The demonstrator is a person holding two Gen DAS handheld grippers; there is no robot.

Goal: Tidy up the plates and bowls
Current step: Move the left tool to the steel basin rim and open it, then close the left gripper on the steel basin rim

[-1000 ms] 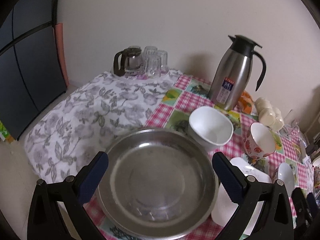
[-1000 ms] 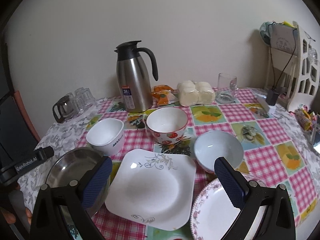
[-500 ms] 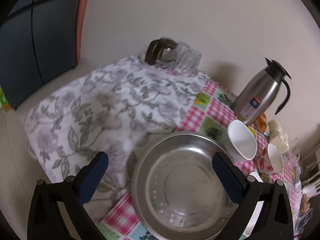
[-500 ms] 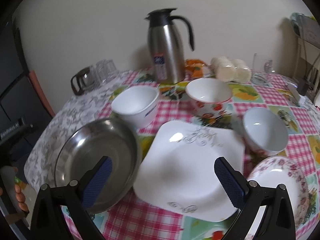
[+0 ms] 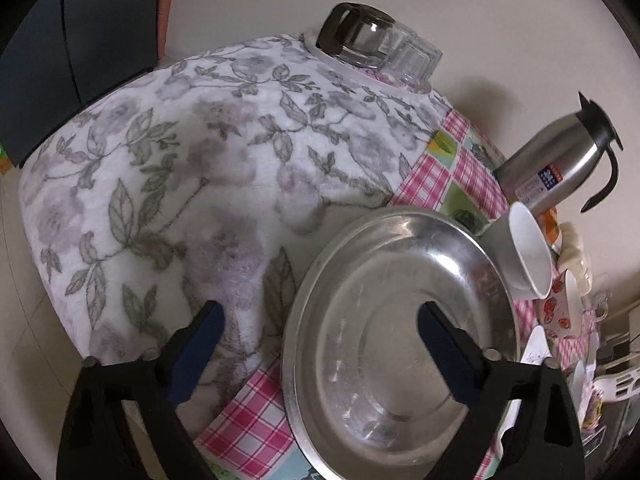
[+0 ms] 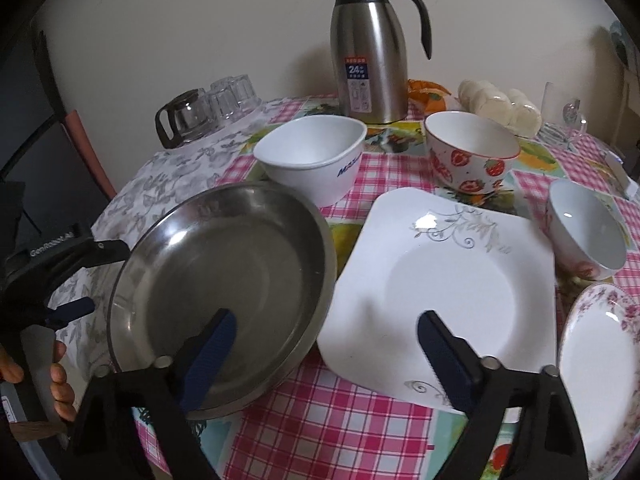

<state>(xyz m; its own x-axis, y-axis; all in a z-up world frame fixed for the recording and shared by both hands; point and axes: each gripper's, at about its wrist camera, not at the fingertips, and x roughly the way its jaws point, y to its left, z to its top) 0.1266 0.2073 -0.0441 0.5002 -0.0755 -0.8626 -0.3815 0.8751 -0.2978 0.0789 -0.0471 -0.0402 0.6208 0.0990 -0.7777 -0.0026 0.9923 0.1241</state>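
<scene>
A wide steel bowl point(image 6: 224, 264) sits at the table's near left; it also shows in the left wrist view point(image 5: 400, 340). My left gripper point(image 5: 320, 332) is open, its jaws straddling the bowl's left rim from above. My right gripper point(image 6: 326, 344) is open and empty, low over the gap between the steel bowl and a square white plate point(image 6: 444, 284). Behind stand a white bowl point(image 6: 312, 156), a strawberry bowl point(image 6: 472, 156), a small white bowl point(image 6: 584, 232) and a floral plate point(image 6: 600, 380) at the right.
A steel thermos jug point(image 6: 372, 44) stands at the back by the wall. A glass pot and upturned glasses point(image 6: 208, 108) sit on the floral cloth point(image 5: 180, 184) at the left. Wrapped buns point(image 6: 500, 104) and a glass mug point(image 6: 560, 116) are back right.
My left gripper has swung left and tilted, now over the steel bowl's left rim and the floral cloth. My right gripper has moved in closer and left toward the steel bowl and square plate.
</scene>
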